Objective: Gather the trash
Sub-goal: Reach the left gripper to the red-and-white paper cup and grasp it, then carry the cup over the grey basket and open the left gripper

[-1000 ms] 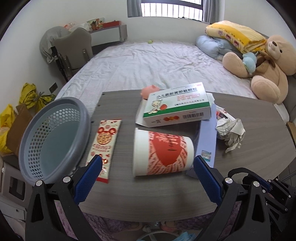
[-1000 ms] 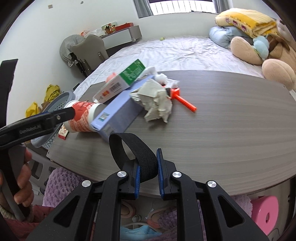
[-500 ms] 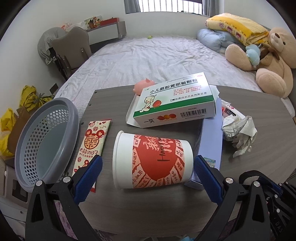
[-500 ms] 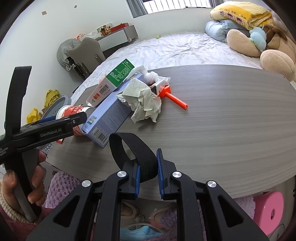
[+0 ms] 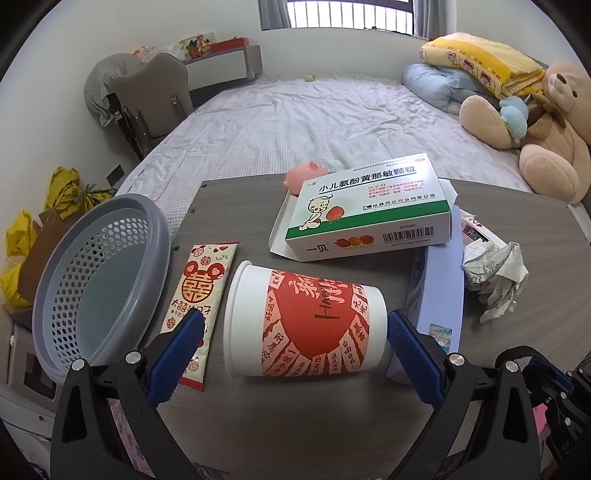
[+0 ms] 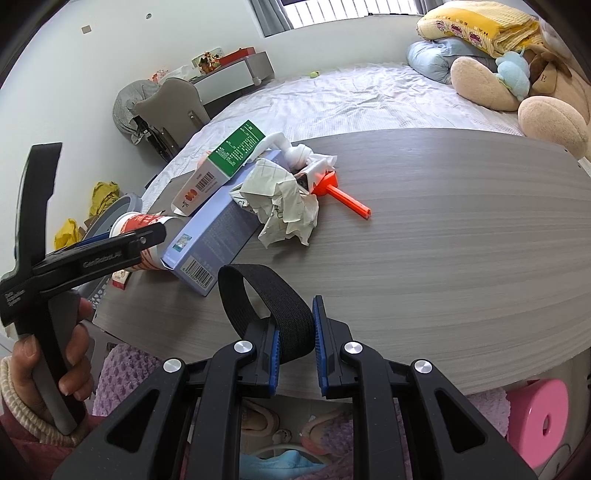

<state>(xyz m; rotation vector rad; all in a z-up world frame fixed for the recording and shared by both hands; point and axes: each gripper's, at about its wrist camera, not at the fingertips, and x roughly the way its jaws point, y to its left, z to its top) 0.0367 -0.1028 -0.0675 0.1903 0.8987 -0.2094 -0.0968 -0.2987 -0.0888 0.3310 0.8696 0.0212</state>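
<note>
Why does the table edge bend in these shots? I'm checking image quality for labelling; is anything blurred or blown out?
Left wrist view: fisheye bows the table edge and darkens the corners; the paper cup and medicine box print read sharp; the window is bright, mildly blown. Right wrist view: same curvature, crumpled paper sharp, light soft and even, no strong glare.

Open left claw flanking cup
</note>
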